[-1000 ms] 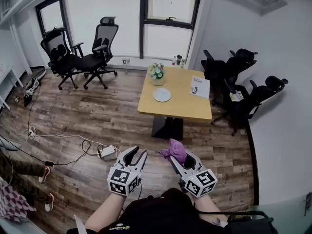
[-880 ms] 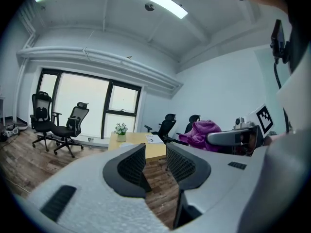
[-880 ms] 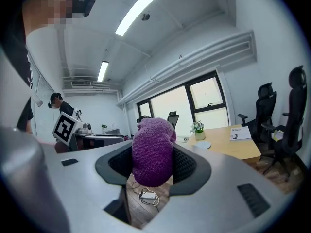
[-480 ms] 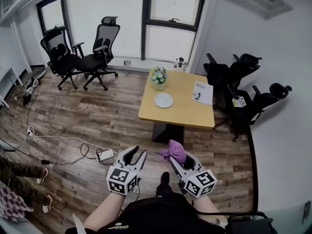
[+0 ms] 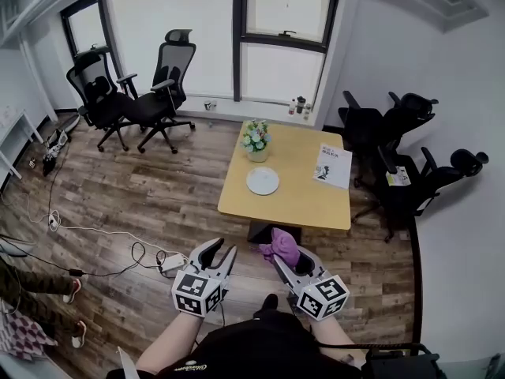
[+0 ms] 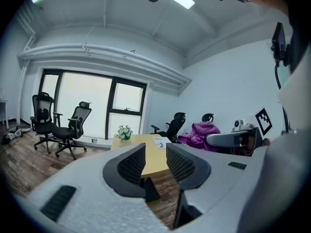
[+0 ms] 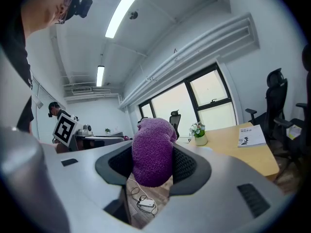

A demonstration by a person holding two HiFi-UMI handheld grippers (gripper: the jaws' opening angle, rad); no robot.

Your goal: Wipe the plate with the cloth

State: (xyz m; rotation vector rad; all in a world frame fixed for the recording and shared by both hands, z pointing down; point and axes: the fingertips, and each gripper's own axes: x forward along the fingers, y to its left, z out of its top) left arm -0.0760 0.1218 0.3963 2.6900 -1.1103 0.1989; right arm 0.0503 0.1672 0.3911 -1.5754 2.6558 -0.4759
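At the 8 o'clock edge of the head view we see someone's legs [image 5: 35, 287] on the wood floor [image 5: 142, 204]. Cables trail from there toward a power strip [image 5: 169, 264], and two office chairs [image 5: 162, 73] stand at 11 o'clock by the window. Our left gripper [image 5: 219, 249] hangs at 6 o'clock with its jaws spread and nothing between them. Just to its right, our right gripper [image 5: 290, 256] is clenched on the purple cloth [image 5: 282, 243], which bulges up out of the jaws. The white plate [image 5: 263, 181] lies well ahead at 12 o'clock on the yellow table [image 5: 292, 204], apart from both grippers. A flower pot [image 5: 256, 139] stands behind it and a booklet [image 5: 333, 165] lies at its 2 o'clock. More black chairs [image 5: 410, 172] crowd the wall at 3 o'clock.
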